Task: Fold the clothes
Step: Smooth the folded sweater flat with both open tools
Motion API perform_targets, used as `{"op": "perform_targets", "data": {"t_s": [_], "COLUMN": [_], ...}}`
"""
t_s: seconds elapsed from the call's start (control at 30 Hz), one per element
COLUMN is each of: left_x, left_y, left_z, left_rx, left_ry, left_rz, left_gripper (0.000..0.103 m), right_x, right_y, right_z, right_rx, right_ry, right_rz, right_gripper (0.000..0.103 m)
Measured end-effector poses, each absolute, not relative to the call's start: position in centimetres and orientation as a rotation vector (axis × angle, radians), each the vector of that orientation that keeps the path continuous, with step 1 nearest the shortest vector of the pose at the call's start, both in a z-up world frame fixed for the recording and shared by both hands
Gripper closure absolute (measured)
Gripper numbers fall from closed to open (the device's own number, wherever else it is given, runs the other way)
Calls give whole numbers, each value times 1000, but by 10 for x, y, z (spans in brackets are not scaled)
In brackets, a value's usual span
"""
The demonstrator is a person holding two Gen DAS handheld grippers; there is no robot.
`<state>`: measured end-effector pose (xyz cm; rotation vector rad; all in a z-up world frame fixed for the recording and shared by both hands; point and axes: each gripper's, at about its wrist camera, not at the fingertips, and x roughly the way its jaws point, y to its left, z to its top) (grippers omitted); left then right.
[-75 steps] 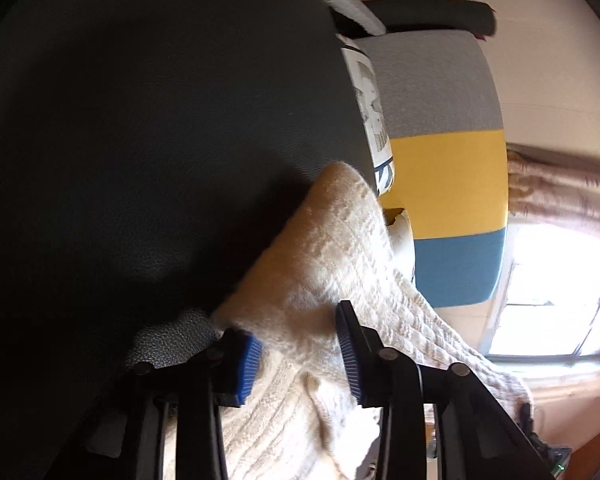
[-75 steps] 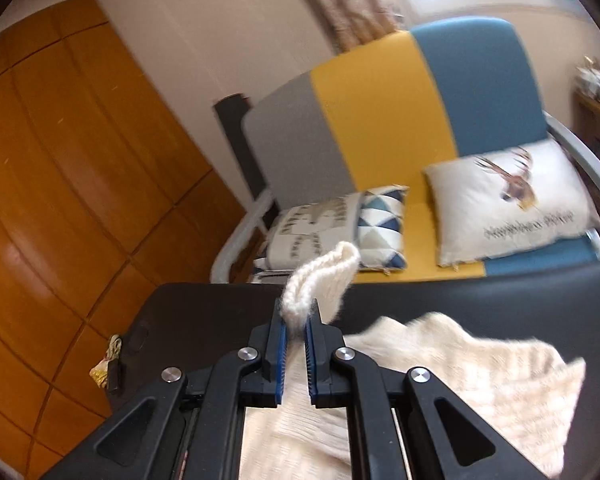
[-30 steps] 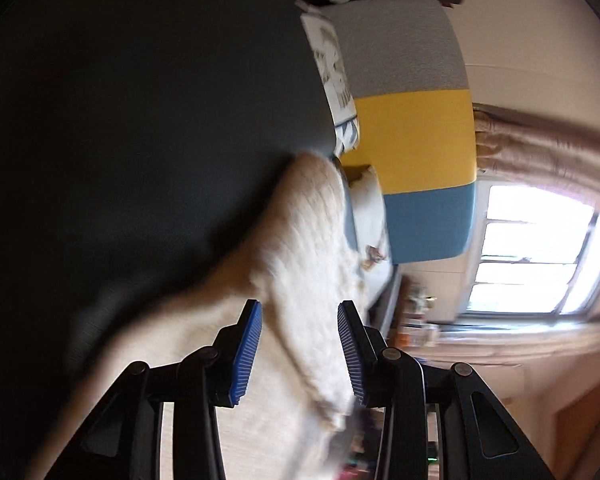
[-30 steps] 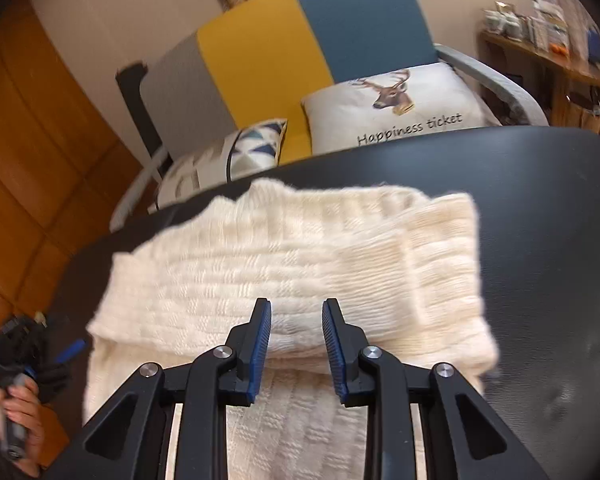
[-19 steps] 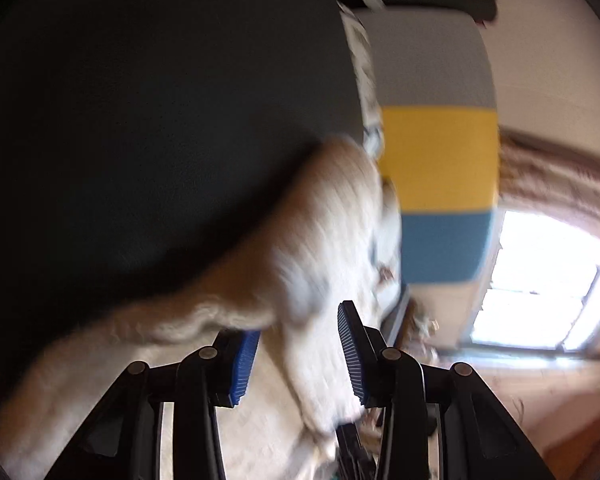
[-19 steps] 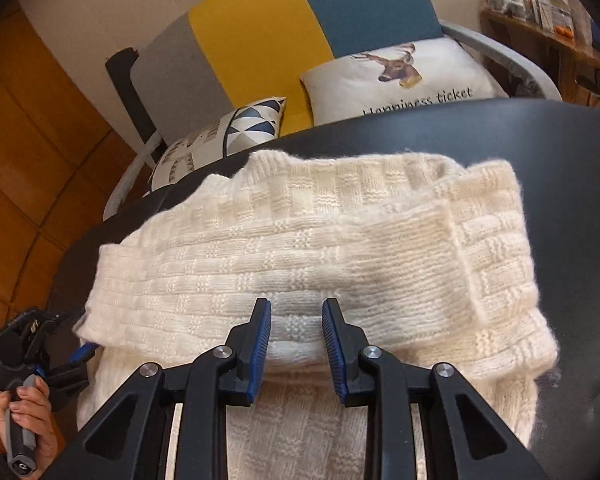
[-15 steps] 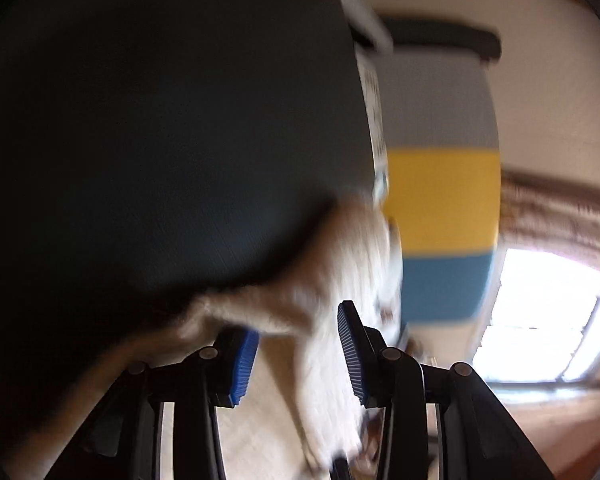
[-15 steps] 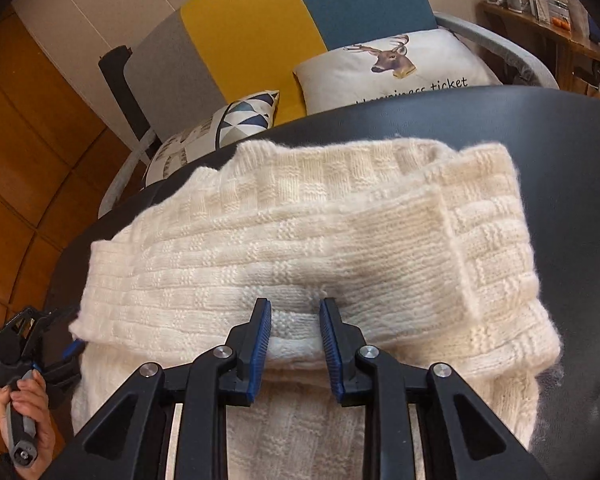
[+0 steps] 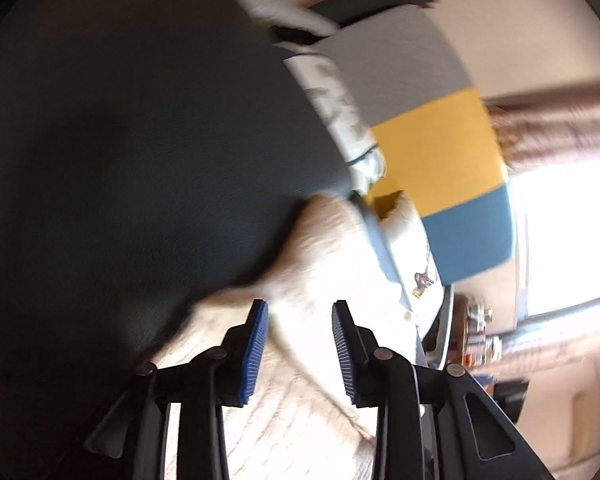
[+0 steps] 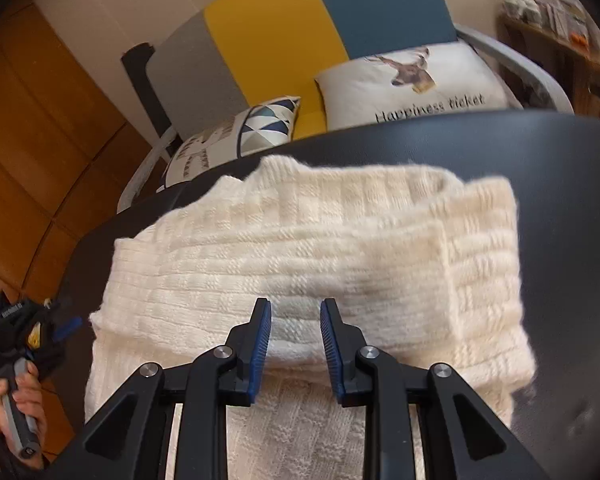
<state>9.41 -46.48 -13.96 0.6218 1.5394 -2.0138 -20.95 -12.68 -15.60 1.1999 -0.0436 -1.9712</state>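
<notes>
My right tool (image 10: 295,322) was open, empty, just over the cream sweater (image 10: 320,248), which lay folded on the black worktop (image 10: 572,184). My left tool (image 9: 300,326) was open too, over its blurred left edge.

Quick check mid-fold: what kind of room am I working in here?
Most likely a home living room. A grey, yellow and blue sofa with a deer-print cushion stands behind the black table, where the cream knit sweater lies, and a curtained window is nearby.
</notes>
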Motion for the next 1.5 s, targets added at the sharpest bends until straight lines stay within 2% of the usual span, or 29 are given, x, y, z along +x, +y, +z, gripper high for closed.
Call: {"op": "perform_targets", "data": {"t_s": [0.07,0.1,0.2,0.33,0.47,0.5,0.53,0.6,0.7,0.77,0.9,1.03,1.1,1.2,1.33,1.5], "left_x": [85,72,28,-10,-28,-29,-28,-24,-22,-8,26,50,58,64,63,62], "left_y": [-466,-468,-472,-479,-487,-489,-492,-495,-485,-483,-479,-459,-451,-446,-449,-452], "left_z": [-123,-116,-113,-135,-154,-159,-165,-172,-165,-152,-134,-132,-134,-139,-146,-154], "left_rx": [626,650,786,995,1075,1096,1097,1105,1116,1075,997,1009,1021,1029,1055,1091], "left_ry": [1467,1426,1312,1161,1093,1079,1088,1056,987,1002,946,829,801,790,823,863], "left_rz": [-2087,-2135,-2218,-2221,-2189,-2182,-2180,-2207,-2260,-2311,-2435,-2555,-2592,-2626,-2602,-2564], "left_gripper": [67,63,62,62,62,65,69,70,71,70,69,69,69,69,68,69], "right_x": [-211,-212,-216,-226,-236,-237,-239,-238,-235,-231,-199,-168,-160,-154,-157,-164], "right_y": [-134,-139,-153,-164,-171,-170,-169,-163,-164,-173,-240,-330,-372,-423,-468,-473], "right_z": [-150,-149,-147,-154,-171,-178,-185,-190,-180,-165,-131,-125,-133,-151,-182,-199], "right_rx": [1184,1181,1183,1210,1281,1303,1325,1305,1284,1238,1081,1027,1047,1112,1195,1238], "right_ry": [-3,21,102,168,273,292,309,279,267,274,298,331,341,360,474,454], "right_rz": [-1964,-1955,-1928,-1903,-1929,-1936,-1942,-1947,-1939,-1913,-1636,-1361,-1250,-1160,-1241,-1299], "right_gripper": [78,78,78,78,78,78,78,78,77,76,76,78,83,83,83,86]}}
